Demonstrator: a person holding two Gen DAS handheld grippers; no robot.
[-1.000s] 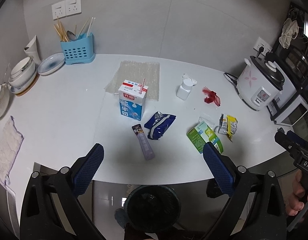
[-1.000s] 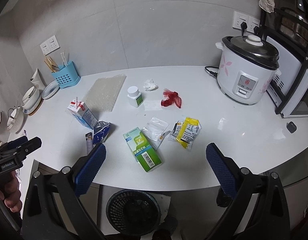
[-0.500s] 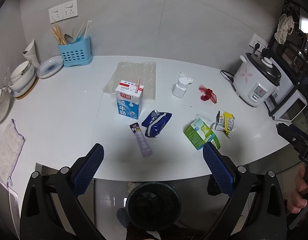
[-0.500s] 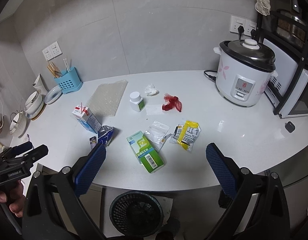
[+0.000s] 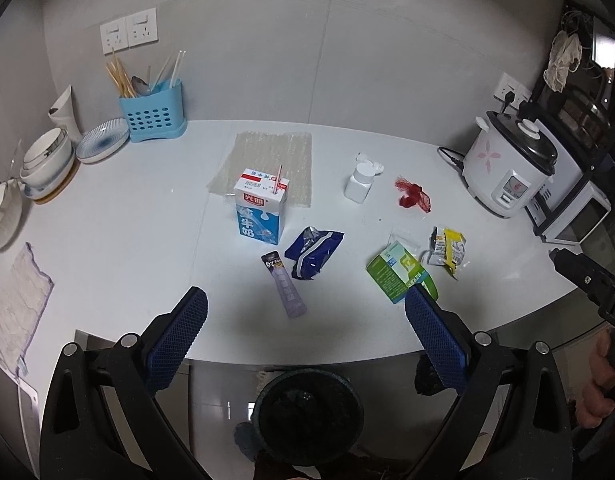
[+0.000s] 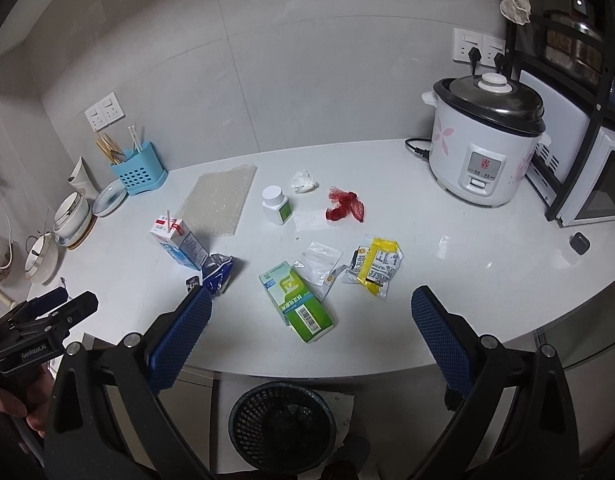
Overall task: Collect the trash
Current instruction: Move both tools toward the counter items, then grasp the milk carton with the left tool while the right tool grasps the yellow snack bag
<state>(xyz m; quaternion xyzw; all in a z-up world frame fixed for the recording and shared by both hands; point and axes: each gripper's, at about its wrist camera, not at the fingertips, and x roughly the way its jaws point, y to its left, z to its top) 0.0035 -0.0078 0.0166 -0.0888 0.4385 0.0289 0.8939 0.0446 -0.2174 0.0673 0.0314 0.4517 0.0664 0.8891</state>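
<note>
Sachet (image 5: 285,286) flat, long axis roughly toward camera; both grippers (image 5: 305,330) (image 6: 307,330) wide apart, holding nothing.

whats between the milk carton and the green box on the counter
A crumpled dark blue wrapper lies between the milk carton and the green box, close beside the carton. The left wrist view shows it best.

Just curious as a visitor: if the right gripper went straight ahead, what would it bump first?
Probably the green box, lying flat between the open right gripper fingers' line; depth is unclear.
</note>
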